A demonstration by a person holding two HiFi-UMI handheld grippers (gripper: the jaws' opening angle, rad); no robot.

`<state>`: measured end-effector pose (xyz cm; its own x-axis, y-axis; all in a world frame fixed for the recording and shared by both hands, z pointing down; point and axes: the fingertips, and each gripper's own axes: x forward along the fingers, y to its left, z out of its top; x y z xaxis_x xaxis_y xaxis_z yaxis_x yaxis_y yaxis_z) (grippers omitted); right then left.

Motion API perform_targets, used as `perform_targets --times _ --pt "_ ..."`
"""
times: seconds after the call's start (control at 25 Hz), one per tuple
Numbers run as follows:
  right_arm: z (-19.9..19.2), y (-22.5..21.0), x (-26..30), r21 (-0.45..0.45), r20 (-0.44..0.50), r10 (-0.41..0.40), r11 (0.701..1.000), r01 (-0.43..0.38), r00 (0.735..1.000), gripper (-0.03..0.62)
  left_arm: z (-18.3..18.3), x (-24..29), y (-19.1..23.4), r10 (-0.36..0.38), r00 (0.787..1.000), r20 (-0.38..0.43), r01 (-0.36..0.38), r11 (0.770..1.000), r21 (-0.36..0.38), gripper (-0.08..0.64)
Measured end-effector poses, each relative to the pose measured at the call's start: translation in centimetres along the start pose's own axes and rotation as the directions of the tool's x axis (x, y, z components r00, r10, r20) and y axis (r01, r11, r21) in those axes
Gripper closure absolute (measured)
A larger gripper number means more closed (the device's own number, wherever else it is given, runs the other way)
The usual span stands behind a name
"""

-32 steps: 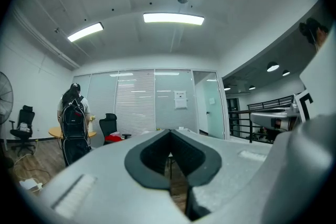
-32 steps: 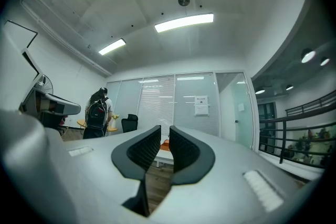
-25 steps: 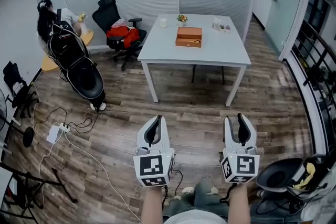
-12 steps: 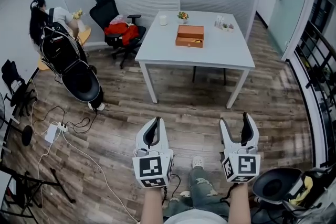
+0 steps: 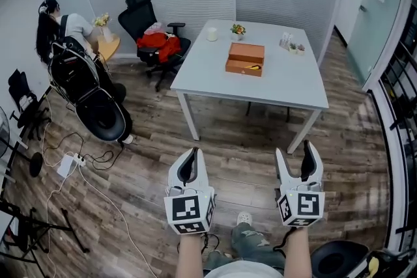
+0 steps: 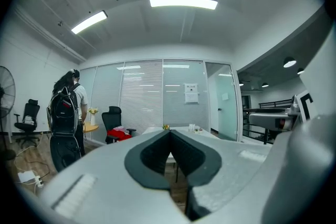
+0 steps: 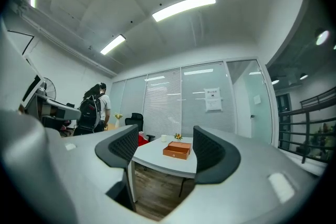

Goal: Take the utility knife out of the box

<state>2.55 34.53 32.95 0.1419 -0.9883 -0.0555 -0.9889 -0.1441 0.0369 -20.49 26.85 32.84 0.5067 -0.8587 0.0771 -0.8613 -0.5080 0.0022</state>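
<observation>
An open orange box (image 5: 245, 59) lies on the white table (image 5: 273, 84) across the room, far ahead of both grippers. A small yellowish thing (image 5: 255, 66) shows inside it, too small to identify. My left gripper (image 5: 190, 153) is held level over the wood floor, and in its own view the jaws (image 6: 169, 135) meet, shut and empty. My right gripper (image 5: 296, 152) is beside it; its jaws have just been opening and now stand open with nothing between them. In the right gripper view the box (image 7: 177, 150) appears between the spread fingers (image 7: 214, 153), far off.
A white cup (image 5: 212, 34), a small plant (image 5: 238, 30) and small items (image 5: 290, 43) stand on the table's far side. A black chair with red cloth (image 5: 156, 43) stands left of it. Further left are a person with a backpack (image 5: 62, 32), a black stroller (image 5: 98, 104) and floor cables (image 5: 71, 163).
The right gripper's jaws went from shut to spread wide. Both grippers have travelled forward, and the table with the box now sits nearer and further right in the head view.
</observation>
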Motion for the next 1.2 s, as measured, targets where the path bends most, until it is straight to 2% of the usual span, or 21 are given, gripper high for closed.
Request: perform_targets --times 0.32,0.6,1.2 --pt "0.2 -5.0 8.1 0.005 0.021 0.02 1.0 -0.02 1.0 0.248 1.6 8.9 -1.1 0.028 1.0 0.013 -0.029 1.0 0.011 0.56" --pt "-0.1 -7.6 12.9 0.01 0.023 0.033 0.999 -0.033 0.999 0.257 1.9 13.8 -1.6 0.042 0.999 0.014 -0.042 0.999 0.017 0.56" --pt "-2.9 -7.8 20.5 0.01 -0.021 0.08 0.997 -0.08 0.997 0.276 1.0 20.9 0.8 0.075 0.997 -0.017 -0.075 0.997 0.003 0.56"
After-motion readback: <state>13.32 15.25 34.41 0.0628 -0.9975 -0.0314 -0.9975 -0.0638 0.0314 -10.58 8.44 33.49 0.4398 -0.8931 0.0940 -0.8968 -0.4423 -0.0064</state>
